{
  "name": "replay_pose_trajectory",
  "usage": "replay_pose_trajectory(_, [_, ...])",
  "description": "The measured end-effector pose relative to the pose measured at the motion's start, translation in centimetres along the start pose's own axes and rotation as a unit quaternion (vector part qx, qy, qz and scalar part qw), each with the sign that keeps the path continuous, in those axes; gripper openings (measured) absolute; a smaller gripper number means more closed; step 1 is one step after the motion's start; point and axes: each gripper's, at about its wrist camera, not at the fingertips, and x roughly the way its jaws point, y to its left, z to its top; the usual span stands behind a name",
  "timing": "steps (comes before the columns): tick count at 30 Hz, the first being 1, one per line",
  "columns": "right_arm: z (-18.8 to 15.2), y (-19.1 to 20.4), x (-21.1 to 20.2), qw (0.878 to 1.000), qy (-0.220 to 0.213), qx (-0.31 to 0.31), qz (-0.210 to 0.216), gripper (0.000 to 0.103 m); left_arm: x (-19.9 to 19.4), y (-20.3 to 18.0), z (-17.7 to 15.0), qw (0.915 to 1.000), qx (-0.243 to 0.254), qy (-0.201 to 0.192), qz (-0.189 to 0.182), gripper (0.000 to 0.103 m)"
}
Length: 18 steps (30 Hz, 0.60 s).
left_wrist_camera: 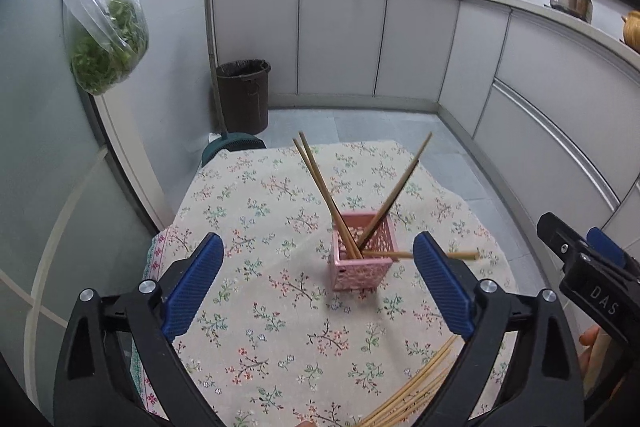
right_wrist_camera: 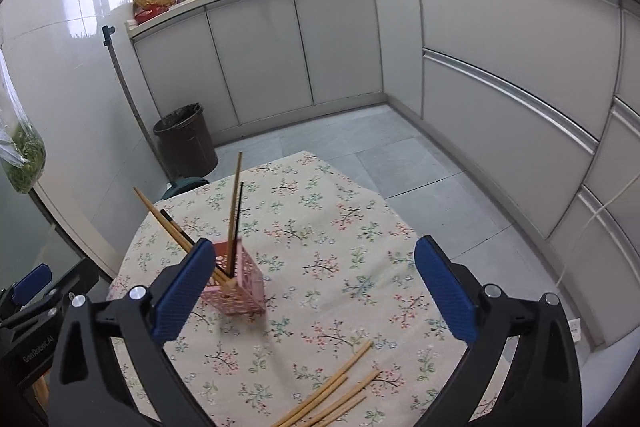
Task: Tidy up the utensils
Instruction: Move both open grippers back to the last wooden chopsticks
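Both of my jaws stand wide open with nothing between them: the left gripper (left_wrist_camera: 318, 291) hovers over the near part of the worktop (left_wrist_camera: 248, 343), facing the pink basket (left_wrist_camera: 362, 255), and the right gripper (right_wrist_camera: 316, 297) hangs just to the basket's (right_wrist_camera: 240, 291) right, its left pad crossing in front of it in the right wrist view. The basket sits upright near the middle of the floral cloth, already holding several chopsticks (left_wrist_camera: 320, 187) that lean out at different angles, one lying almost flat across its rim. The loose chopsticks (right_wrist_camera: 336, 395) left to tidy lie in a fanned bundle at the near edge of the worktop, just below my right jaws and well apart from the basket. As I judge it, the step in hand is fetching the next stick from that pile. To do it well, I should lower the right jaws over a single stick near its middle, with the pads square across it, so it does not pivot or drag its neighbours along; then lift it clear, tip it upright and drop it into an open corner of the basket, away from the leaning sticks, which could tip the light basket if nudged. The left jaws could steady the basket's wall if it shifts. For writing, I can read "DAS" on the right gripper's body in the left wrist view, and what looks like "GenRobot.AI" on the left gripper's side in the right wrist view.
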Motion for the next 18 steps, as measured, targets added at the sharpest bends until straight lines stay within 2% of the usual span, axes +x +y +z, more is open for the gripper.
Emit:
replay_pose_trajectory(6, [-2.2,-1.5,0.0,0.999,0.023,-0.021,-0.024,0.097,0.3,-1.7,-1.9,0.9995,0.026,0.017,0.002,0.096])
replay_pose_trajectory(12, [-3.8,-2.4,-0.7,0.997,0.023,-0.046,-0.05,0.097,0.4,-3.4,-3.5,0.9979,0.058,0.028,0.008,0.096])
replay_pose_trajectory(15, [-4.8,-3.2,-1.3,0.994,0.019,-0.067,-0.08,0.097,1.0,-4.1,-4.5,0.996,0.074,0.048,0.011,0.096])
replay_pose_trajectory(18, [-6.8,-5.1,-1.3,0.985,0.028,-0.086,-0.145,0.097,2.8,-5.4,-6.3,0.9889,0.109,0.101,-0.007,0.096])
